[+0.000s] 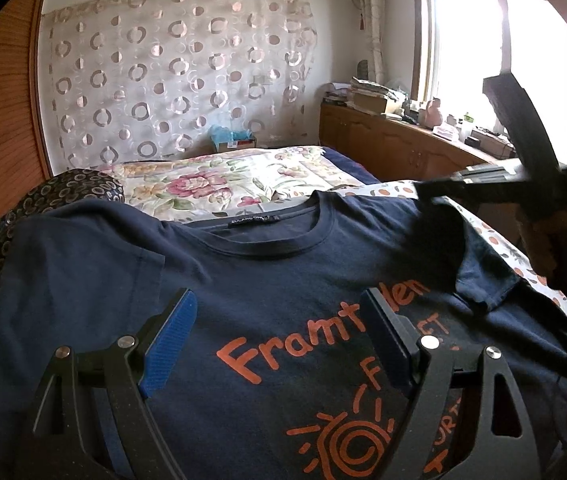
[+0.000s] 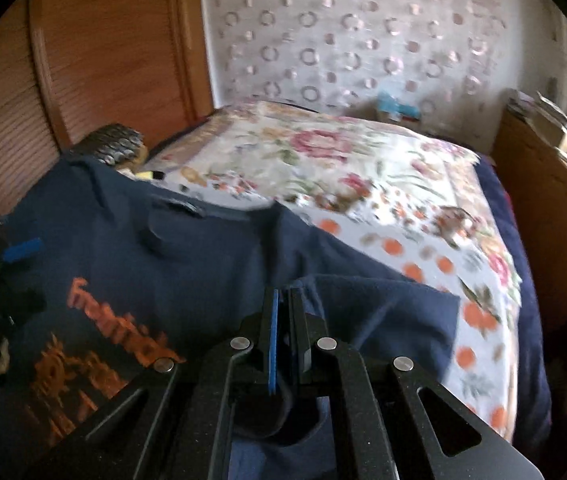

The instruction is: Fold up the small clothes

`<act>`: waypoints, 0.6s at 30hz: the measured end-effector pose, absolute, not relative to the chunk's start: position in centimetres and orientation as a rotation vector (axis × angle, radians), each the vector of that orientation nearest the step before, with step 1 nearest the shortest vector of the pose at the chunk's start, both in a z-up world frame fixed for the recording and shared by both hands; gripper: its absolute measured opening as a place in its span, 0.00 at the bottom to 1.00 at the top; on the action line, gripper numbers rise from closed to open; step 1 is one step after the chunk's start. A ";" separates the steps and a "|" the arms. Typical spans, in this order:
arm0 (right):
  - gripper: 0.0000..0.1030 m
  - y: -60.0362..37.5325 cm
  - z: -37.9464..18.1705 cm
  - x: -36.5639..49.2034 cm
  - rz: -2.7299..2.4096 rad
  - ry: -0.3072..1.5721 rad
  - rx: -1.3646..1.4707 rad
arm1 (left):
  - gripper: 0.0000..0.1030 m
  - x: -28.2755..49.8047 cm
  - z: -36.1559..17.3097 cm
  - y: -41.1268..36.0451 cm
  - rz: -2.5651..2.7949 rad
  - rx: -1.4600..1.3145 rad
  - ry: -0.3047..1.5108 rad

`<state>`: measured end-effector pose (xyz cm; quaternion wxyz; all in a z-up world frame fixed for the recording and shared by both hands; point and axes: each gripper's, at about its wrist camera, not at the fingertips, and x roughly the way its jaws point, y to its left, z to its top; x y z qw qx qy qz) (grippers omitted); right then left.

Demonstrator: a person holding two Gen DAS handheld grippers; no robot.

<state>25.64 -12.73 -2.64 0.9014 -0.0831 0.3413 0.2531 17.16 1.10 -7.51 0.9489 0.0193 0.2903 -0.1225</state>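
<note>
The navy shirt lies print-up on the bed, its long axis running away from the grippers with the collar toward the far curtain. From the left wrist, the left gripper hovers over the chest lettering with fingers spread wide and holding nothing. Only the right wrist shows the right gripper clenched on a fold of sleeve, lifted beside the orange-dotted sheet.
</note>
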 end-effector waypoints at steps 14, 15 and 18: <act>0.56 -17.3 -5.9 26.6 0.331 0.734 -0.206 | 0.82 17.5 -7.5 1.8 -0.227 0.018 0.612; 0.56 -17.8 -6.5 26.9 0.319 0.747 -0.199 | 0.82 17.6 -7.3 1.9 -0.225 0.012 0.614; 0.56 -18.8 -7.8 27.7 0.283 0.781 -0.186 | 0.82 17.7 -6.8 3.0 -0.211 -0.007 0.629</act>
